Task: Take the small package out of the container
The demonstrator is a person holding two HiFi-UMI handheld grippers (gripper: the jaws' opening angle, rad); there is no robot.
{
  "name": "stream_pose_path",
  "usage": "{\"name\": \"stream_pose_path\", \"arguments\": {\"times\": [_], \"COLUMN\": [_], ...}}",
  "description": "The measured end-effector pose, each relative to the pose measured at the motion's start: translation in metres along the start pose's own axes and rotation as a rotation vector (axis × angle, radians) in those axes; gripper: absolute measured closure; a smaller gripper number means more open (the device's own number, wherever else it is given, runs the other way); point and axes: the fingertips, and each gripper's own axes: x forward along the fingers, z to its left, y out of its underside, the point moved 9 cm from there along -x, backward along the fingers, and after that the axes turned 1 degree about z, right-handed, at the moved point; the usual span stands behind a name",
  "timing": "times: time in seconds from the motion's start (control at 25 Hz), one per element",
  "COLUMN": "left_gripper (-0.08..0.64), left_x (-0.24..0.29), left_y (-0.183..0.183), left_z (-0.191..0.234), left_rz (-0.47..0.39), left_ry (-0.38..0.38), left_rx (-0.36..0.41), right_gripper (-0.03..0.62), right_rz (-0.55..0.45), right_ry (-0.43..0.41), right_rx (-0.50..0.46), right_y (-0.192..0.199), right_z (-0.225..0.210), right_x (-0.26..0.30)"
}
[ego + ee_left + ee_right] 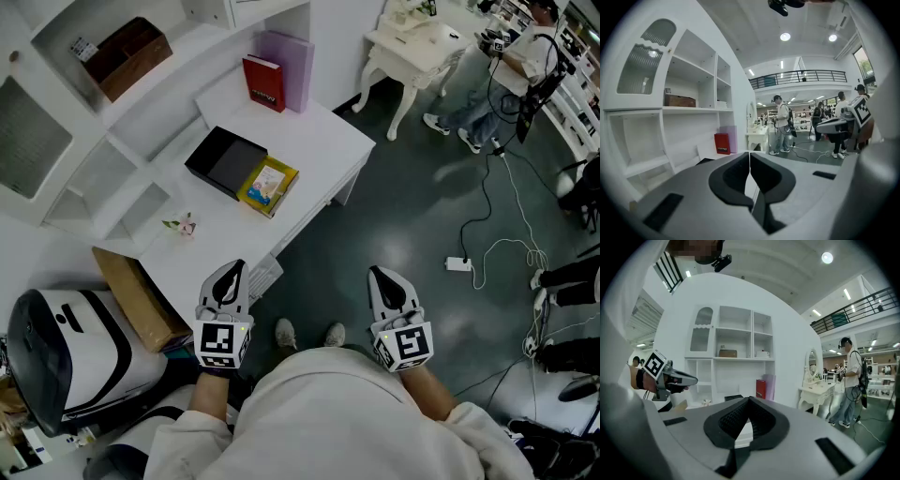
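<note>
Left hand-held gripper (232,274): jaws clenched, nothing held. Right hand-held gripper (382,278): same, both seen at lower centre. Small package (268,185) seen against black container (217,157), upper centre, on worktop (309,141).

Flat yellow small package (268,186), picture face up, lies at right end of container (217,159): shallow black box, open, on white counter (309,141).
</note>
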Motion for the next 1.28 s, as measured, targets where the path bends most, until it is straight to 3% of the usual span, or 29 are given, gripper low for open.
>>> {"name": "stream_pose_path", "arguments": {"times": [0.48, 0.64, 0.68, 0.76, 0.8, 0.92, 1.08, 1.28], "left_gripper": [0.548, 0.545, 0.529, 0.352, 0.301, 0.19, 0.15, 0.15], "left_x": [-0.002, -0.004, -0.004, -0.002, -0.001, -0.001, -0.002, 0.003], "left_y": [0.0, -0.003, -0.005, -0.007, -0.008, -0.009, -0.011, -0.012], "left_z": [-0.01, -0.017, -0.019, -0.023, -0.024, -0.026, -0.026, -0.032], "left_rz": [0.003, -0.038, -0.053, -0.071, -0.075, -0.091, -0.103, -0.085], "left_ry": [-0.011, 0.028, 0.045, 0.068, 0.065, 0.036, -0.001, -0.009], "left_rx": [0.004, 0.001, 0.0, -0.003, -0.005, -0.016, -0.028, -0.025], "right_gripper": [0.569, 0.569, 0.569, 0.568, 0.569, 0.568, 0.568, 0.569], "right_rz": [-0.012, -0.017, -0.017, -0.013, -0.011, -0.009, -0.015, -0.014], "right_ry": [-0.016, -0.022, -0.023, -0.029, -0.032, -0.042, -0.055, -0.077], "right_rx": [0.009, 0.019, 0.019, 0.018, 0.018, 0.024, 0.032, 0.035], "right_y": [0.004, 0.004, 0.004, 0.005, 0.006, 0.007, 0.007, 0.01], "right_z": [-0.006, -0.007, -0.008, -0.01, -0.01, -0.01, -0.013, -0.022], "right_x": [-0.004, -0.007, -0.007, -0.007, -0.007, -0.008, -0.008, -0.01]}}
